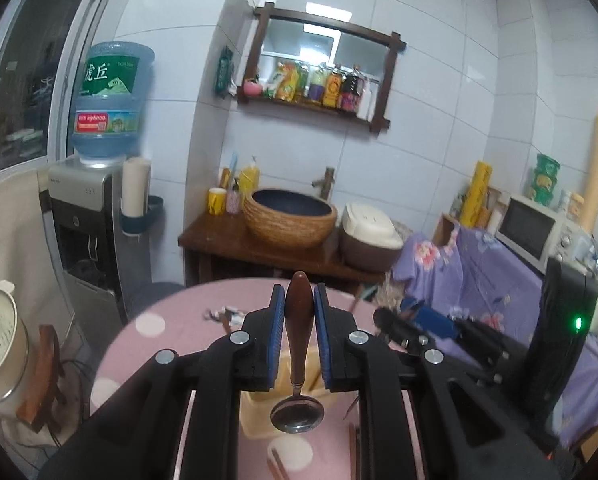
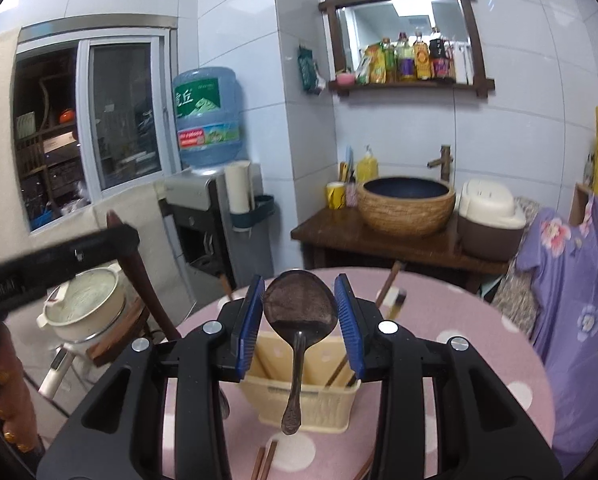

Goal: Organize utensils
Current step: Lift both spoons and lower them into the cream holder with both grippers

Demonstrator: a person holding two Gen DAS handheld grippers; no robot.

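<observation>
Your left gripper [image 1: 299, 308] is clamped on the brown wooden handle of a small metal spoon [image 1: 297, 412]; its bowl hangs down, toward the camera. Your right gripper [image 2: 299, 308] is clamped on the dark, dull bowl of a large metal spoon [image 2: 299, 308], patterned handle hanging down. Both hang above the cream plastic utensil basket [image 2: 319, 404] on the pink dotted round table [image 2: 459, 320]. Brown chopsticks [image 2: 265, 462] lie cut off at the frame edge; the basket's contents are largely hidden.
</observation>
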